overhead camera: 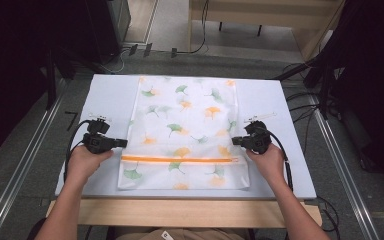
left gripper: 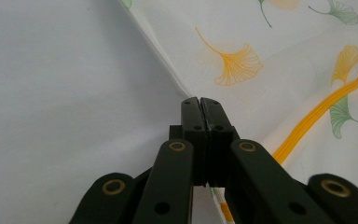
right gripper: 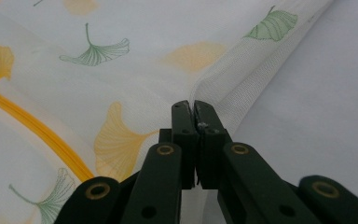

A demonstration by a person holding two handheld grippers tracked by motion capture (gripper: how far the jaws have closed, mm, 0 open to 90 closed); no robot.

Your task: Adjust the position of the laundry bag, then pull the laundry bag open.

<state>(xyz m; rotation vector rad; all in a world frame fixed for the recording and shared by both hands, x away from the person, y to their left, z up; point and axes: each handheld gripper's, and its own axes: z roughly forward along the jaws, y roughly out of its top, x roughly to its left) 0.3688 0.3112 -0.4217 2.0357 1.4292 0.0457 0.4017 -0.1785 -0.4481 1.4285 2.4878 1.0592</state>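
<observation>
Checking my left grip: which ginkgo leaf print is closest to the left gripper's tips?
The orange leaf just beyond the left gripper; the green leaves lie farther off.

Premises: a laboratory or test bay. Evidence: white work table on a grey floor, metal floor rails at 9 o'clock, loose cables at 3 o'clock, dark equipment racks at 11 o'clock.

Two bare forearms reach forward from below. The left hand holds the left hand-held gripper, pointing right, jaws pressed together. The right hand holds the right hand-held gripper, pointing left, jaws pressed together too.
</observation>
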